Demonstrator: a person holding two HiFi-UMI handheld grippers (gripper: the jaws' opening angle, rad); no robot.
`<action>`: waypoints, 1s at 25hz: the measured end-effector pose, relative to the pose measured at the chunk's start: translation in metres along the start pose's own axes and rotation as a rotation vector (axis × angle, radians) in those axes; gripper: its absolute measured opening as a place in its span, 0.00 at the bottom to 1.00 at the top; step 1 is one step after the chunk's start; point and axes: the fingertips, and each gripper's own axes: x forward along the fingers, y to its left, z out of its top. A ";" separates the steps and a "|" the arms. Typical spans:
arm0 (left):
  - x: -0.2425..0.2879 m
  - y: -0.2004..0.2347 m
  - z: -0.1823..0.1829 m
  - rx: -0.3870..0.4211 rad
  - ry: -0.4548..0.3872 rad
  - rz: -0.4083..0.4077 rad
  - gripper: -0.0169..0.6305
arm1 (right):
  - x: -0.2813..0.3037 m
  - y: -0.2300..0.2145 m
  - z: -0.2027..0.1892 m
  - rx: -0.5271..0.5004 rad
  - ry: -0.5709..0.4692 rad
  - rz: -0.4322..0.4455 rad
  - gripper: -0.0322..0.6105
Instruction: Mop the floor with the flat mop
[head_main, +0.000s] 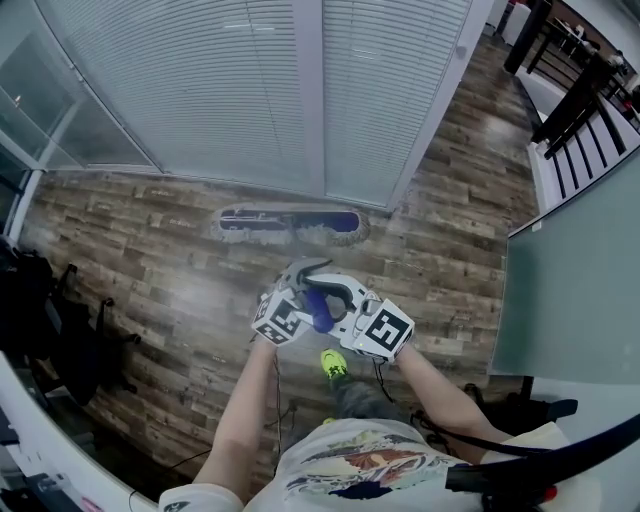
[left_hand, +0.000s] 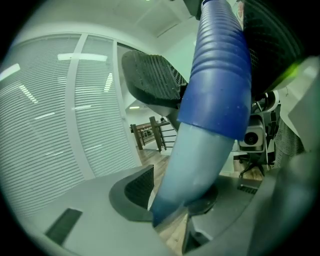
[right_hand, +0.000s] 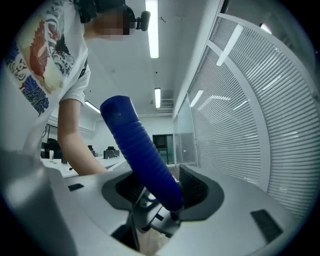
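Left claw (left_hand: 172, 192) and right claw (right_hand: 160, 187) both pinch blue mop handle (head_main: 318, 305); mop head (head_main: 290, 224) by blinds (head_main: 200, 90), glass partition (head_main: 570, 290) right.

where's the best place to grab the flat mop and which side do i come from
Take the flat mop near the top of its handle, on or just below the ribbed blue sleeve, with jaws closing across the round shaft from its sides. The handle slopes up toward the person, and the ribs should resist slipping. The right gripper and left gripper grip there.

Blue ribbed mop handle (right_hand: 142, 155) — brown wood-grain floor (head_main: 130, 260).
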 end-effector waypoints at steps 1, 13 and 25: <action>-0.002 0.002 0.001 -0.006 -0.001 0.008 0.17 | 0.002 0.001 0.001 0.005 0.004 0.000 0.36; -0.086 -0.115 0.007 -0.059 -0.023 0.090 0.18 | -0.024 0.152 -0.004 -0.056 0.036 0.104 0.38; -0.220 -0.354 0.037 -0.122 -0.028 0.139 0.18 | -0.109 0.420 -0.009 -0.058 0.024 0.179 0.39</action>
